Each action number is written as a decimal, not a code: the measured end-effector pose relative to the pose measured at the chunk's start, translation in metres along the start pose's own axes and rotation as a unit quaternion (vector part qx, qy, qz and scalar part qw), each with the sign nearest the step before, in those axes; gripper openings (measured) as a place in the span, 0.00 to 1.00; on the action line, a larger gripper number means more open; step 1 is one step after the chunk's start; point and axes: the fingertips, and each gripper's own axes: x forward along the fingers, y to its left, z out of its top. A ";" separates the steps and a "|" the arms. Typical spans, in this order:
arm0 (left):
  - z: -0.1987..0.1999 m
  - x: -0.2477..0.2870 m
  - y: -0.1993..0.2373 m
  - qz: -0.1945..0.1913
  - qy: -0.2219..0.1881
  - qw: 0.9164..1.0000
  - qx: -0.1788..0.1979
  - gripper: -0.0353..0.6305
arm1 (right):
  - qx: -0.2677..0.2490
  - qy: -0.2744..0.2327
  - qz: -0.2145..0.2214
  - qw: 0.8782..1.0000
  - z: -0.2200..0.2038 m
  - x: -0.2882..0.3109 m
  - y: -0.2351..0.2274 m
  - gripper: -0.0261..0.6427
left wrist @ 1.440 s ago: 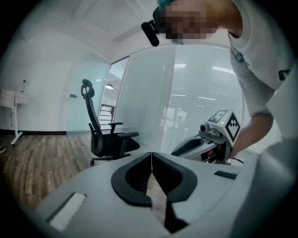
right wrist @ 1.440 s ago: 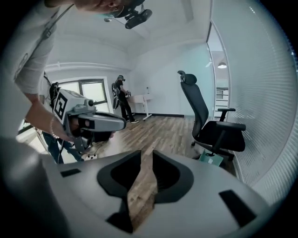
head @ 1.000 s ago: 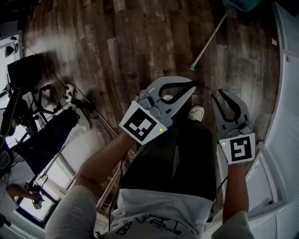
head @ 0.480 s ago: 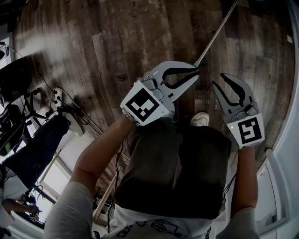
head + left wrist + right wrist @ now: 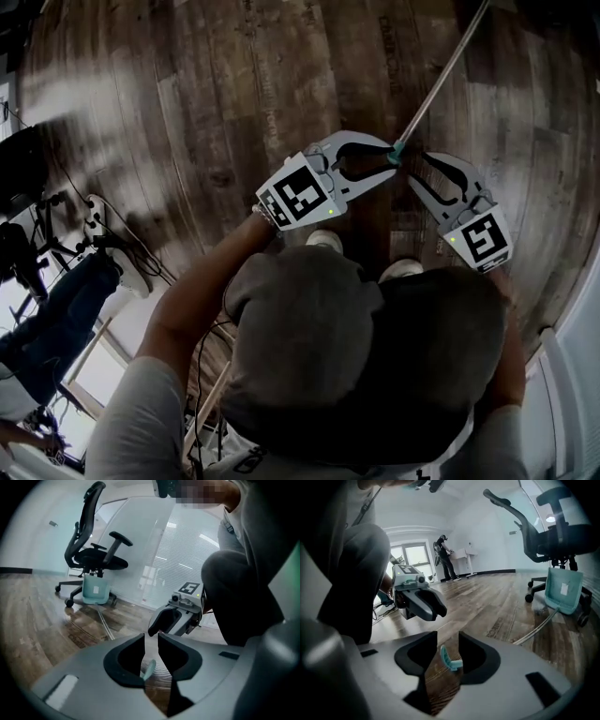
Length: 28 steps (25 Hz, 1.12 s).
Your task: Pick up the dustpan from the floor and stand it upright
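Left claw: released, jaws a narrow gap apart, nothing pinched. Teal handle tip sits just under that gap.
Right claw: also released, gap wider, the same tip between its jaws. Contact with the right-hand jaw possible; can't tell at this angle.
Both claws meet nose to nose at the tip, centre of the head view.

Dustpan lying down, not yet upright. Thin metal pole runs from the tip to the frame's upper right. Teal pan lies by the wheels of an office chair, left of centre in the left gripper view.

Handling, my read: light plastic pan, stiff and slick pole. Weight sits far from the claws, so it will swing. Better to grip the ribbed teal tip, or the pole just beyond it.
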 end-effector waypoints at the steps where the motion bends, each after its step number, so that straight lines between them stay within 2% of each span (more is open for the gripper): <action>1: -0.015 0.006 0.001 -0.002 0.006 1.000 -0.003 0.16 | -0.007 0.002 0.007 1.000 -0.014 0.008 0.001 0.24; 4: -0.051 0.018 0.002 0.003 0.023 1.000 -0.013 0.16 | -0.002 0.003 0.021 1.000 -0.041 0.028 0.008 0.24; 8: -0.074 0.030 -0.003 0.017 0.033 0.999 -0.036 0.16 | 0.009 0.002 0.030 1.000 -0.060 0.044 0.020 0.24; 10: -0.076 0.035 0.000 0.022 0.027 0.999 -0.036 0.14 | 0.008 -0.001 0.016 1.000 -0.063 0.050 0.016 0.23; 12: -0.077 0.038 -0.001 0.024 0.022 0.999 -0.036 0.11 | 0.014 -0.002 -0.002 1.000 -0.066 0.048 0.012 0.13; 15: -0.076 0.044 -0.008 0.017 0.019 0.999 -0.034 0.10 | 0.019 0.003 -0.012 1.000 -0.071 0.040 0.012 0.12; 21: -0.054 0.033 -0.003 0.014 0.013 0.999 -0.038 0.10 | 0.036 -0.006 -0.015 0.999 -0.048 0.035 0.010 0.12; 26: -0.007 0.033 -0.042 0.006 0.005 0.999 -0.045 0.10 | 0.027 -0.016 -0.015 0.999 -0.021 -0.019 0.026 0.12; 28: 0.010 0.024 -0.045 0.005 0.004 0.999 -0.046 0.10 | 0.028 -0.020 -0.011 0.999 -0.004 -0.027 0.029 0.12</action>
